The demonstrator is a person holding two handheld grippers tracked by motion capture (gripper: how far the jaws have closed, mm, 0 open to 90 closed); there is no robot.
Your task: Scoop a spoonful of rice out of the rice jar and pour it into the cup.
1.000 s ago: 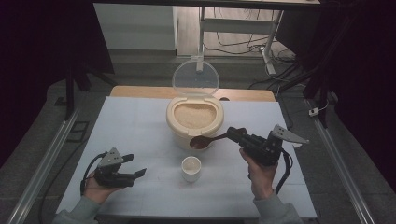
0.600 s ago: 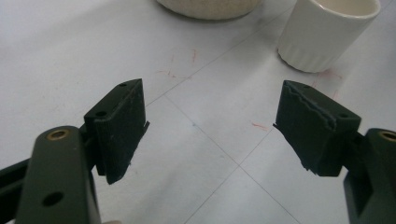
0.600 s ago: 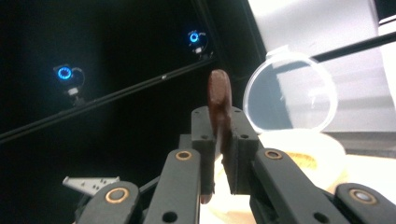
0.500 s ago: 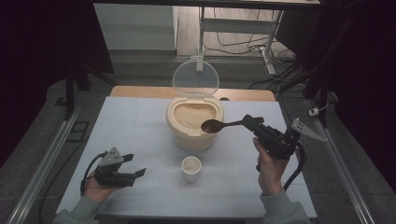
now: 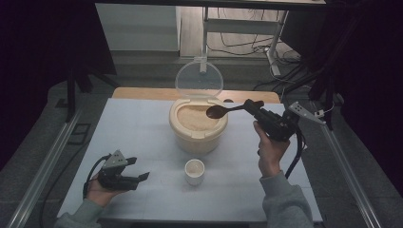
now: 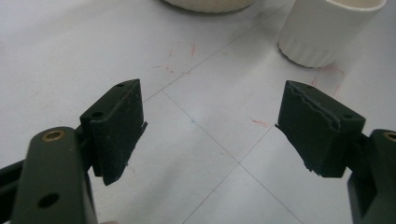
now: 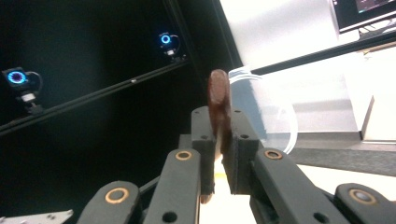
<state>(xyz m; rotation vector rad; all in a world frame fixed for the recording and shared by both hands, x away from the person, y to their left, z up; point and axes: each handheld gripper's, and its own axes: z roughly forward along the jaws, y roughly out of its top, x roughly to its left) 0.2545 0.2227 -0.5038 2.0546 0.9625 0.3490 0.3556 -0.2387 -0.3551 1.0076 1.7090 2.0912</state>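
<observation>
Spoon (image 7: 218, 100) clamped between right jaws

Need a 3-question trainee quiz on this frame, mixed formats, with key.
1. True or false: the right gripper is shut on the brown spoon.
2. Where is the spoon's bowl in the high view? A) over the rice in the open container B) inside the white cup C) lying on the table
3. Fill in: the left gripper has its jaws ____, with nothing between them.

Key: 1 true; 2 A; 3 open
</observation>
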